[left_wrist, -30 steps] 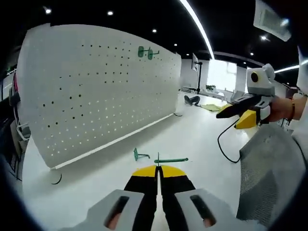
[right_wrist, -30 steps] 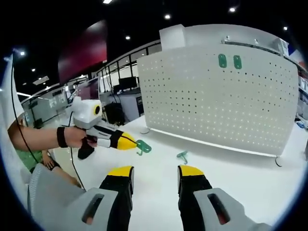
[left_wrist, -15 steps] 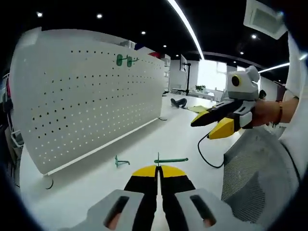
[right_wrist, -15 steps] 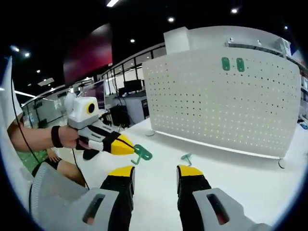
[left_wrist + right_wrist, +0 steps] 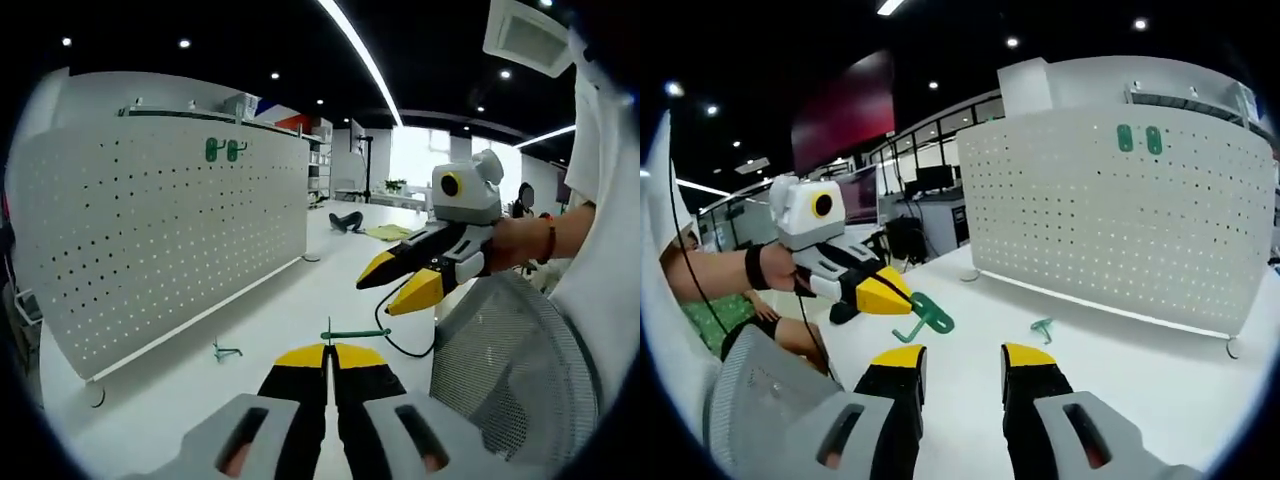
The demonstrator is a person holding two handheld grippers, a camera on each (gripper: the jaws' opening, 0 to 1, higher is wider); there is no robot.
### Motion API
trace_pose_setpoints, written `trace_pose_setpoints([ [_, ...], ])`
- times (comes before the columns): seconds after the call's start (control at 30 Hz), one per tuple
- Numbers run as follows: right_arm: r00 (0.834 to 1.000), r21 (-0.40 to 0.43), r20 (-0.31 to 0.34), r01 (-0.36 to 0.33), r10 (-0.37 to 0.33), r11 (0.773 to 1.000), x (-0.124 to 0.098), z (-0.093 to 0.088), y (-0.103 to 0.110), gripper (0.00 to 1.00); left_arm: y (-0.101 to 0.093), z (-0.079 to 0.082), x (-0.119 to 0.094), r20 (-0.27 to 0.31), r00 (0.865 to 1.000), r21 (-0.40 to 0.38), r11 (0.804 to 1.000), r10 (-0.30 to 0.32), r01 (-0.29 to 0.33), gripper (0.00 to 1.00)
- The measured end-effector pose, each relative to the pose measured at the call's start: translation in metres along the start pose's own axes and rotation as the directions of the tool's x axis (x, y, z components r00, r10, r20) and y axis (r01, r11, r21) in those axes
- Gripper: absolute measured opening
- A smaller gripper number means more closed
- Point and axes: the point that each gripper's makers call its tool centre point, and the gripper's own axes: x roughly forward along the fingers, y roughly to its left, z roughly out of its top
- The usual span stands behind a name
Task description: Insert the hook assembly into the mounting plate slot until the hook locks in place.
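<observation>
Both tools have come closer together. Left tool [image 5: 902,298] is pinched shut on a green hook [image 5: 926,317], holding it up so it can go into the white hole board [image 5: 1120,220]. Right tool [image 5: 962,357] is open and holds nothing. Another green hook [image 5: 1042,327] lies on the bench [image 5: 1160,375] near the board's bottom edge. Right gripper view shows the held hook's flat green end; left gripper view shows it as a thin bar.

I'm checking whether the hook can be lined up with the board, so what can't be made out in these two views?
- Left gripper view: the held green hook shows edge-on above the shut left gripper; its shape and mounting end are unclear.
- Right gripper view: the hook's clamped end is hidden by the left gripper's yellow tips.
- Both views: the pegboard's holes and its two mounted green hooks are too small for detail.
- The loose hook on the table is too small.
</observation>
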Motion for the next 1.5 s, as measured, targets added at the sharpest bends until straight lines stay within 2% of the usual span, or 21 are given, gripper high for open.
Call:
trace_pose_setpoints([
  [0.07, 1.000, -0.009, -0.009, -0.014, 0.014, 1.000, -0.001, -0.002, 0.001, 0.29, -0.004, 0.001, 0.000, 0.004, 1.000, -0.015, 1.000, -0.016, 0.016, 0.01],
  [0.23, 0.994, -0.073, -0.045, -0.099, 0.096, 0.992, -0.002, -0.008, 0.011, 0.26, -0.018, 0.005, 0.001, 0.007, 0.999, -0.001, 0.999, -0.050, 0.050, 0.01],
  [0.4, 0.987, -0.108, -0.083, -0.147, 0.138, 0.983, -0.002, -0.018, 0.014, 0.24, -0.026, 0.008, 0.004, 0.017, 0.997, -0.001, 0.997, -0.078, 0.078, 0.01],
  [0.57, 0.982, -0.132, -0.082, -0.179, 0.169, 0.975, -0.003, -0.019, 0.015, 0.23, -0.038, 0.010, 0.010, 0.021, 0.993, -0.001, 0.993, -0.114, 0.114, 0.01],
  [0.7, 0.976, -0.173, -0.078, -0.213, 0.203, 0.961, -0.007, -0.017, 0.017, 0.18, -0.052, 0.011, 0.016, 0.010, 0.987, 0.007, 0.987, -0.160, 0.160, 0.01],
  [0.83, 0.958, -0.157, -0.105, -0.282, 0.267, 0.947, -0.012, -0.023, 0.026, 0.13, -0.062, 0.012, 0.022, 0.007, 0.979, 0.010, 0.979, -0.205, 0.205, 0.01],
  [0.9, 0.955, -0.165, -0.109, -0.292, 0.277, 0.942, -0.013, -0.024, 0.026, 0.10, -0.069, 0.016, 0.024, 0.018, 0.973, 0.003, 0.973, -0.230, 0.230, 0.01],
  [1.13, 0.950, -0.144, -0.111, -0.306, 0.292, 0.941, -0.019, -0.027, 0.024, 0.05, -0.071, 0.016, 0.030, 0.009, 0.971, 0.006, 0.971, -0.239, 0.239, 0.02],
  [1.33, 0.955, -0.100, -0.079, -0.291, 0.284, 0.951, -0.018, -0.024, 0.023, 0.01, -0.068, 0.017, 0.029, 0.006, 0.975, -0.011, 0.974, -0.224, 0.224, 0.03],
  [1.5, 0.962, -0.057, -0.032, -0.273, 0.272, 0.960, -0.016, -0.017, 0.023, 0.01, -0.058, 0.021, 0.028, 0.025, 0.986, -0.022, 0.986, -0.166, 0.166, 0.02],
])
